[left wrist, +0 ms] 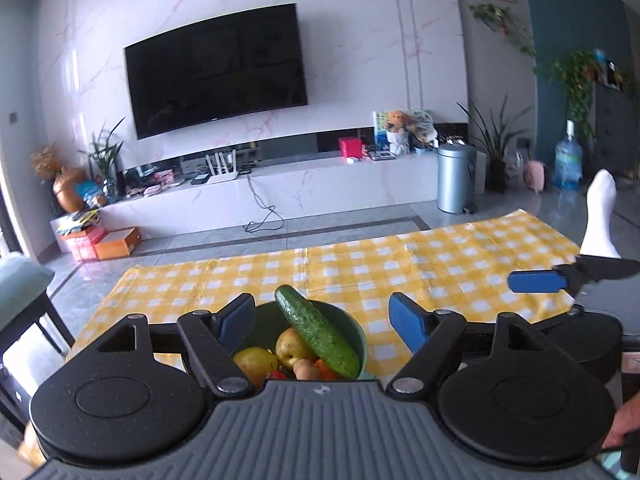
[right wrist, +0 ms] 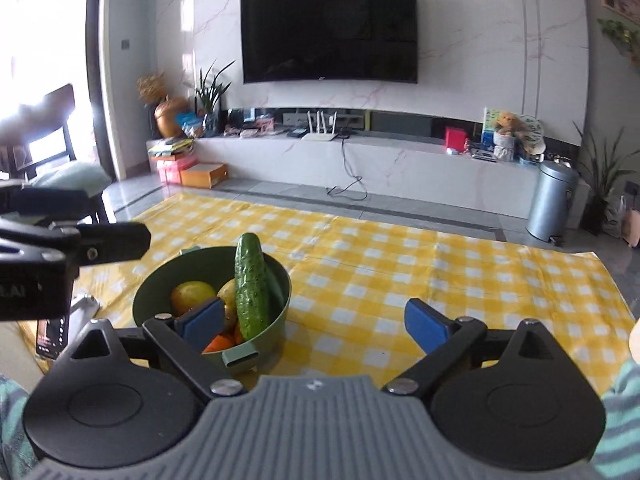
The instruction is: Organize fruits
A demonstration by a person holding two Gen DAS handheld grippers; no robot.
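Bowl [right wrist: 280, 280], lower left of frame, on checked cloth [right wrist: 440, 280]: holds cucumber [right wrist: 251, 284], pear [left wrist: 294, 346], other produce. Left hand-held gripper [left wrist: 322, 322] and right hand-held gripper [right wrist: 314, 322]: jaws wide, empty. Cloth otherwise bare; task looks complete.

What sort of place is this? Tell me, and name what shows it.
Most likely a home living room: a wall-mounted television above a long low media cabinet, potted plants, and a checked cloth spread on the floor.
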